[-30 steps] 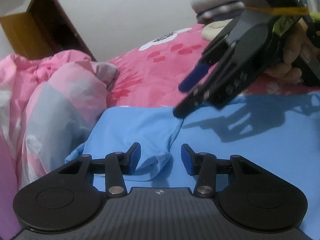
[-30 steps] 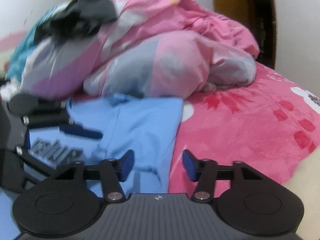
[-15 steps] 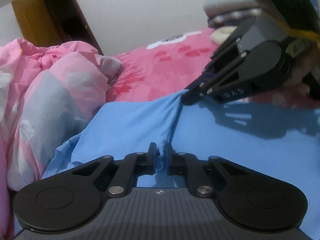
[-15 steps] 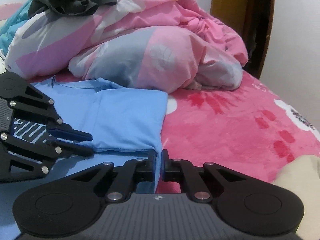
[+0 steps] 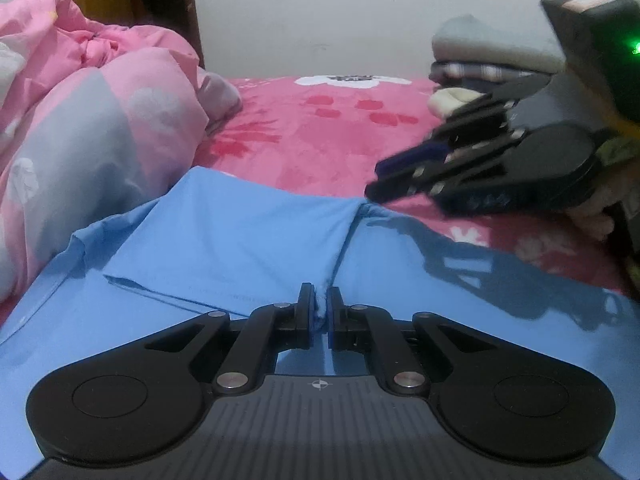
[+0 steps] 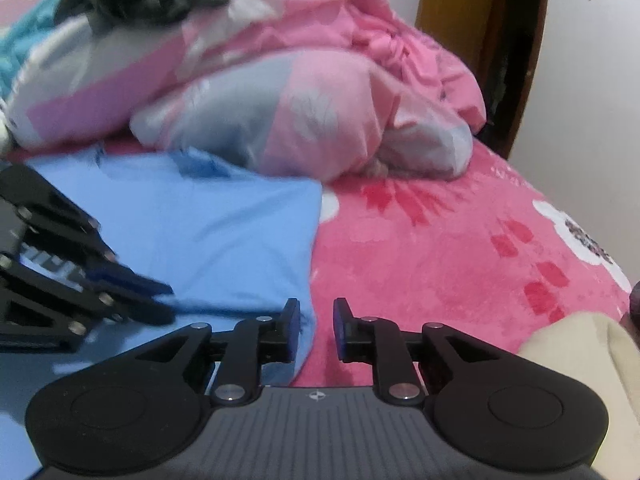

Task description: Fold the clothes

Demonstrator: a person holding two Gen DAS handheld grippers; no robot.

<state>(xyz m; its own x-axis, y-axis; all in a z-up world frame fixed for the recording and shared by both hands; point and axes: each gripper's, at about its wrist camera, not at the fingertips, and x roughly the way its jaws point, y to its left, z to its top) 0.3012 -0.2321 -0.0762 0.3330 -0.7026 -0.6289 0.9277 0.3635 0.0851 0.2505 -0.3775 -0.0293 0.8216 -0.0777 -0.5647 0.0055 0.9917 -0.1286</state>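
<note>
Light blue cotton shirt (image 5: 248,232) lies on the pink flowered bed (image 5: 320,136), a ridge of it clamped in the left claw (image 5: 319,312), its near part hidden behind both tools, while the blurred right claw (image 6: 316,322) has just been opening, nothing between its pads.

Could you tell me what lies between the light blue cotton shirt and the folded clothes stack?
Bare pink floral bedsheet separates shirt and stack, in the left wrist view.

Smooth blue cloth garment (image 5: 240,232), plush bedspread (image 6: 440,248)
</note>
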